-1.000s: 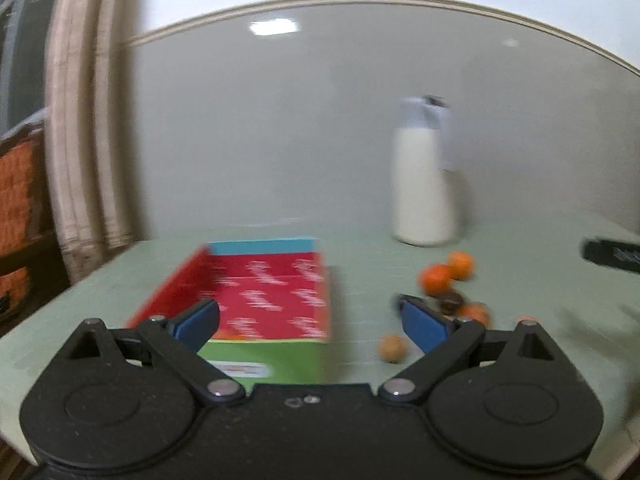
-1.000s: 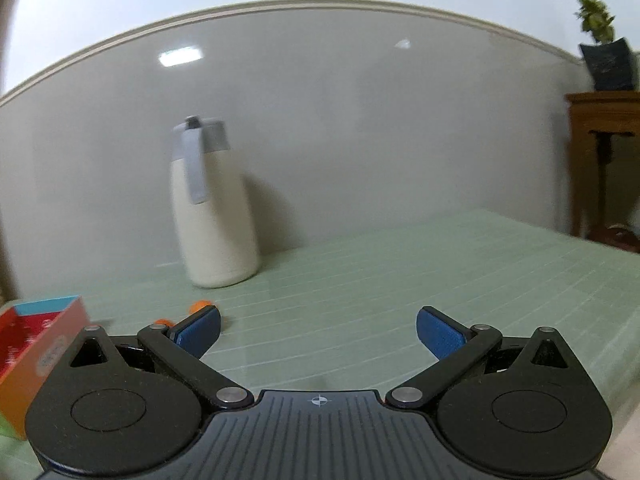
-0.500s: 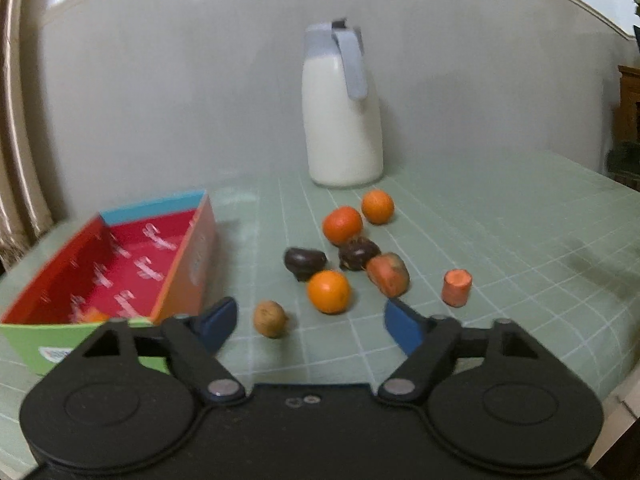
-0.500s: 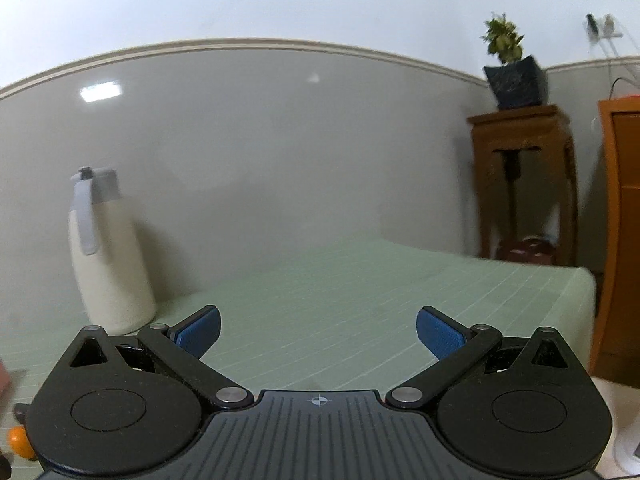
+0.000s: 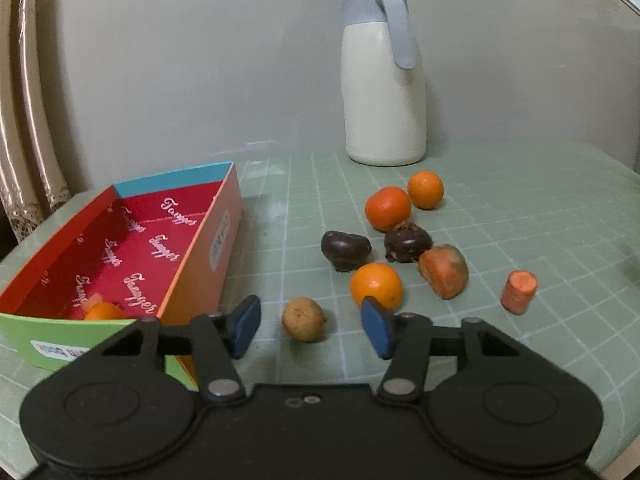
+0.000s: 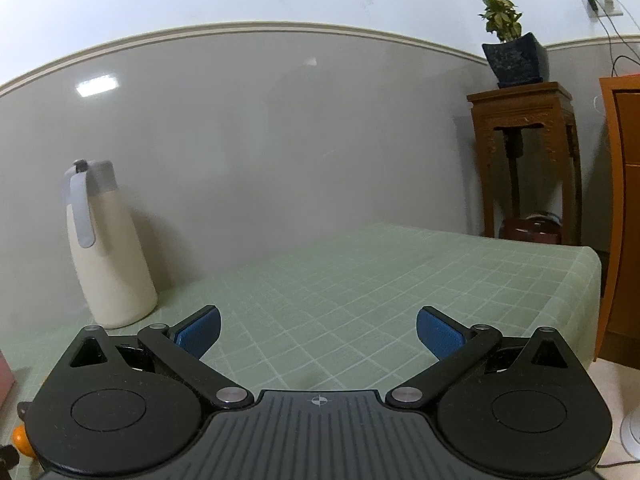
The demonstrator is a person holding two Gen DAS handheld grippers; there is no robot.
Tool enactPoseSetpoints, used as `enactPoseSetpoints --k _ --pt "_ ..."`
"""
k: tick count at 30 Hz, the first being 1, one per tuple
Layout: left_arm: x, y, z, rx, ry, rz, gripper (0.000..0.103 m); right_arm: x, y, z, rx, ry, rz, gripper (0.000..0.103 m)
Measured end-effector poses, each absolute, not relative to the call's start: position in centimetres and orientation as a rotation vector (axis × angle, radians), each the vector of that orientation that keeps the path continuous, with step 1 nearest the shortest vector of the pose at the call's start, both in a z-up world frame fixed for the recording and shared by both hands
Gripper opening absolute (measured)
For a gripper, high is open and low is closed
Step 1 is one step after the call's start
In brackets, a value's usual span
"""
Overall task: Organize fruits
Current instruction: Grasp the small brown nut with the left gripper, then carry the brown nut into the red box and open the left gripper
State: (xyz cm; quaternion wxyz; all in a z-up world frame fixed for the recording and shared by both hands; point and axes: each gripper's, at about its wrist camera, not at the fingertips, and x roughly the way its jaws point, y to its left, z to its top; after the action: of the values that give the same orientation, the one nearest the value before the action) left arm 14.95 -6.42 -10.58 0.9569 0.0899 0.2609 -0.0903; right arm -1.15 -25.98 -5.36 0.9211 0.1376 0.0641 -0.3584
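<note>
In the left wrist view, my left gripper (image 5: 310, 330) is open and empty, its fingers either side of a small brown round fruit (image 5: 303, 319) on the green mat. Beyond it lie three oranges (image 5: 376, 285) (image 5: 387, 207) (image 5: 425, 189), two dark brown fruits (image 5: 345, 249) (image 5: 407, 241), a bruised orange fruit (image 5: 443, 270) and an orange stub (image 5: 519, 291). A colourful open box (image 5: 188, 276) stands at the left with an orange fruit (image 5: 103, 312) inside. My right gripper (image 6: 318, 338) is open and empty over bare mat.
A cream jug with a grey lid (image 5: 382, 80) stands at the back by the wall; it also shows in the right wrist view (image 6: 106, 248). A wooden stand (image 6: 524, 160) with a potted plant (image 6: 512, 48) is past the table's right end. A curtain (image 5: 24, 120) hangs left.
My left gripper swung right from the box towards the loose fruits and came nearer the brown fruit, its fingers slightly narrower. My right gripper turned right, away from the box and jug.
</note>
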Motion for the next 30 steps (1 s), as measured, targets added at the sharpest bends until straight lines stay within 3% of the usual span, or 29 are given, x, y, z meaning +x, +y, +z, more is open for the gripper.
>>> enactPoseSetpoints --k 3,5,7,22,30 --pt "15.5 -6.4 -10.8 0.173 0.534 -0.173 0.035 -1.0 -26.2 -5.4 0.284 0.140 -0.730 0.103" --pt "15.9 -6.3 -11.1 0.154 0.559 -0.187 0.020 -1.0 -26.2 -5.6 0.287 0.143 -0.731 0.103" --pt "16.2 -5.9 -11.4 0.120 0.579 -0.189 0.016 -0.8 -26.2 -5.6 0.288 0.148 -0.732 0.103" --pt "12.9 -5.6 -8.1 0.215 0.305 -0.066 0.016 0.0 -25.3 -6.1 0.258 0.170 -0.710 0.103" --pt "15.2 -0.3 -6.9 0.103 0.364 0.161 0.016 0.7 -24.5 -6.5 0.222 0.183 -0.679 0.103"
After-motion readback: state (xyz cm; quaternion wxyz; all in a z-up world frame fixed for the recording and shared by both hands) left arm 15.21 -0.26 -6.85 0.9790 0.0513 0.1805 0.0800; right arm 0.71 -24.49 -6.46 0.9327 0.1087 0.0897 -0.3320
